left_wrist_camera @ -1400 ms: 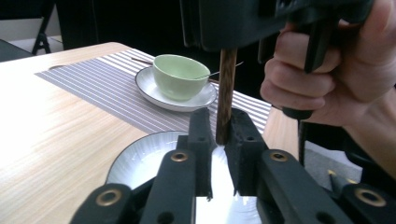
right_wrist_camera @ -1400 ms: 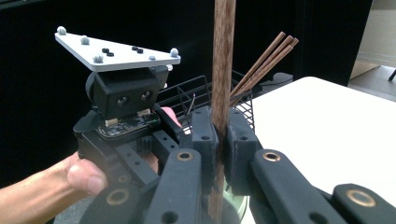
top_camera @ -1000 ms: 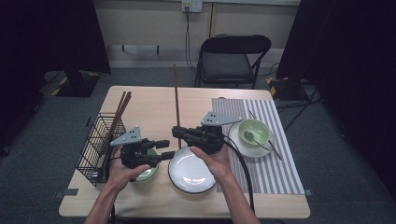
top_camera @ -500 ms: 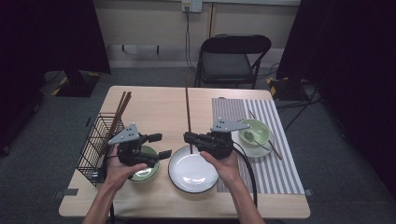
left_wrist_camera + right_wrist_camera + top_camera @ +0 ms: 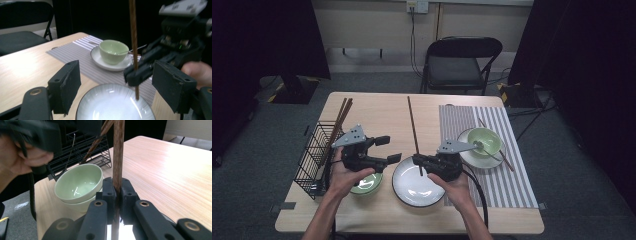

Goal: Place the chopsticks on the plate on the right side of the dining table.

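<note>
High view: right gripper (image 5: 417, 160) pinches a chopstick (image 5: 413, 131) upright over the empty white plate (image 5: 418, 189), left gripper (image 5: 391, 149), jaws just spread and holding nothing, above stacked green bowls (image 5: 364, 184) beside a wire basket (image 5: 314, 159) of chopsticks.

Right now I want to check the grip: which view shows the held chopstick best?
The right gripper view: the chopstick stands clamped between the right tongs. The left gripper view shows its lower end over the white plate; the high view shows its full length, small.

Black folding chair (image 5: 460, 62) behind wooden table (image 5: 377, 107)
</note>
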Demonstrator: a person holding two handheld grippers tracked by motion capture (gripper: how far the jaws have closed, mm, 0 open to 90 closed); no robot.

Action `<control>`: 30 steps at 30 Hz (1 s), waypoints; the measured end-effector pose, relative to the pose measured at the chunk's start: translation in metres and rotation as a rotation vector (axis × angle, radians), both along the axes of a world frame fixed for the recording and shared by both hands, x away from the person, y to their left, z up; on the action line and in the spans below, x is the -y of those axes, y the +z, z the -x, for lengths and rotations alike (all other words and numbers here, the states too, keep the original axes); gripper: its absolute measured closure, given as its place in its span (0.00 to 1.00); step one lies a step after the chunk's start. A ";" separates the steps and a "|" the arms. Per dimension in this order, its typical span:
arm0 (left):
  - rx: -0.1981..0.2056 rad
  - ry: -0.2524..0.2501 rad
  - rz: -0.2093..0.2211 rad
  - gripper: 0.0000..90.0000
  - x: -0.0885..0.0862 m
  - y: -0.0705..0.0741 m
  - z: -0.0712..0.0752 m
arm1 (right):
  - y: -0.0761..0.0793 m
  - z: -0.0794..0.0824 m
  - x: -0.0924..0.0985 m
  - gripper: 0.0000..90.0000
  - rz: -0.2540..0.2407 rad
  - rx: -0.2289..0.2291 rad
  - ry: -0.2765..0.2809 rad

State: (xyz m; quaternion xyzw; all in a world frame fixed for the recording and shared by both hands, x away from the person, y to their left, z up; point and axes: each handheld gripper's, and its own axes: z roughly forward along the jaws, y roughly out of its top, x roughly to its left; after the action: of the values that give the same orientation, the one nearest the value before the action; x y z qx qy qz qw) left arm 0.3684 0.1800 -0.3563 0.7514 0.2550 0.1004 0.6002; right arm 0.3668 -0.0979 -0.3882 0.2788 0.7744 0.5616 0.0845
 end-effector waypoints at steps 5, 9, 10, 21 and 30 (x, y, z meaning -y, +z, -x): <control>0.007 -0.012 0.023 0.25 0.009 0.015 -0.005 | -0.006 0.003 -0.001 0.94 0.007 -0.003 0.004; 0.002 -0.027 0.036 0.28 0.013 0.021 -0.008 | -0.009 0.005 -0.004 0.94 0.024 -0.004 0.017; 0.008 -0.024 0.040 0.27 0.014 0.023 -0.008 | -0.010 0.006 -0.004 0.94 0.028 -0.004 0.017; 0.023 -0.026 0.034 0.22 0.033 0.041 -0.016 | -0.016 0.013 -0.001 0.94 0.065 -0.011 0.031; 0.009 0.015 0.039 0.26 0.039 0.041 -0.027 | -0.005 0.022 0.004 0.94 0.078 0.020 0.044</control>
State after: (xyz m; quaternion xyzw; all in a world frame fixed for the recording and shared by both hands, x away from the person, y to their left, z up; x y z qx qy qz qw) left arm 0.3957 0.1406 -0.3153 0.7371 0.2598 0.1035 0.6152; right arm 0.3447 -0.1019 -0.3928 0.2529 0.8006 0.5356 0.0906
